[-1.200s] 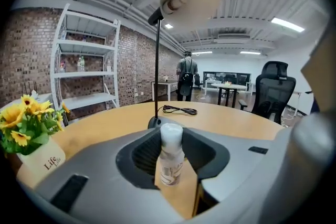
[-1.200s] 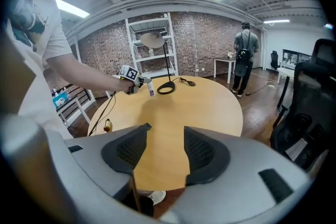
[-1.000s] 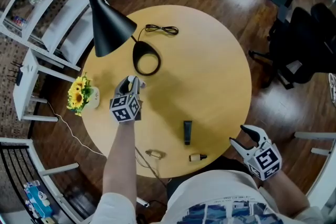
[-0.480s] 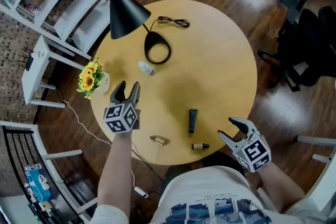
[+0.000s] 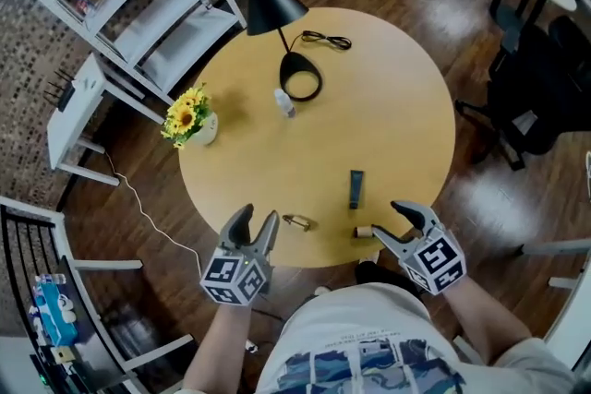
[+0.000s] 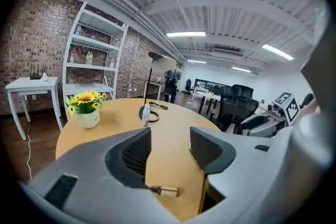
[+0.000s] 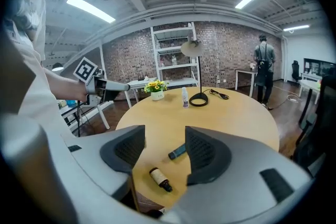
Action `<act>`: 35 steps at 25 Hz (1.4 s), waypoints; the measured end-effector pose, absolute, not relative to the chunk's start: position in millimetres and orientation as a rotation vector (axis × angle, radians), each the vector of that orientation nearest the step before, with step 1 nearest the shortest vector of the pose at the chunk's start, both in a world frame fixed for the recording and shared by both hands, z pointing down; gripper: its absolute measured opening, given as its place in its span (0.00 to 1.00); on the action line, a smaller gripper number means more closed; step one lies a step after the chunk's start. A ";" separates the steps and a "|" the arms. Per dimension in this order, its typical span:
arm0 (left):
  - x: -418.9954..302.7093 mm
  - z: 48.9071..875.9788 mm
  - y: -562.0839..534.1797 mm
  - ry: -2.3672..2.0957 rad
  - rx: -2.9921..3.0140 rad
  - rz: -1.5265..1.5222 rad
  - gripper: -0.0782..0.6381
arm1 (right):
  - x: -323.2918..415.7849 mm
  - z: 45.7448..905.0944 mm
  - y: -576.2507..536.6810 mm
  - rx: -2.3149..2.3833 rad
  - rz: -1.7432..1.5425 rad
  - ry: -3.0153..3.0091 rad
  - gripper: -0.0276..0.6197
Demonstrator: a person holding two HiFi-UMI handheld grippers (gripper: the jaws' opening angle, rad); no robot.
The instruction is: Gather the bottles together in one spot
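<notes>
We're between pickups: left tongs [image 5: 256, 222] and right tongs [image 5: 391, 221] just opened, jaws apart, empty. Next we'd likely clamp the brown bottle [image 5: 363, 232] and carry it toward the white bottle [image 5: 284, 102].

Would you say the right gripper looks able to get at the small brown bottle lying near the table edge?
Probably yes. The right gripper is empty, its jaws having just opened wider; the brown bottle lies just ahead of them near the table edge, with nothing between.

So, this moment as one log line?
left gripper: just opened, empty | right gripper: just opening, empty | brown bottle: lying, untouched
</notes>
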State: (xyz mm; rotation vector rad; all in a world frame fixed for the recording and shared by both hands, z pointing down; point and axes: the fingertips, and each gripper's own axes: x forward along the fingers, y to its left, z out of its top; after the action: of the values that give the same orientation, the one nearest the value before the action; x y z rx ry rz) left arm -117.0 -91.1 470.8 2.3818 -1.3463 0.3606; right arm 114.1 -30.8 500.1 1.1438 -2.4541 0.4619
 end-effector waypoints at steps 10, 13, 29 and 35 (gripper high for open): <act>-190.7 464.8 66.7 -1.227 2.390 0.316 0.42 | 42.9 459.1 97.5 1.376 0.444 -2.391 0.50; -214.6 464.7 98.4 -1.198 2.380 0.280 0.42 | 19.5 460.1 130.9 1.399 0.458 -2.354 0.50; -246.3 470.5 179.1 -1.113 2.318 0.273 0.42 | -25.2 471.4 211.9 1.372 0.513 -2.293 0.50; -242.6 468.2 173.7 -1.098 2.318 0.242 0.42 | -24.8 469.7 203.0 1.370 0.483 -2.297 0.50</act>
State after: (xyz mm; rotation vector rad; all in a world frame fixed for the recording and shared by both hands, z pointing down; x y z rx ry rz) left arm -242.6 173.7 468.2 2.3179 -1.0981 0.2422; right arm -24.8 203.0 469.7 1.3705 -2.2970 0.4832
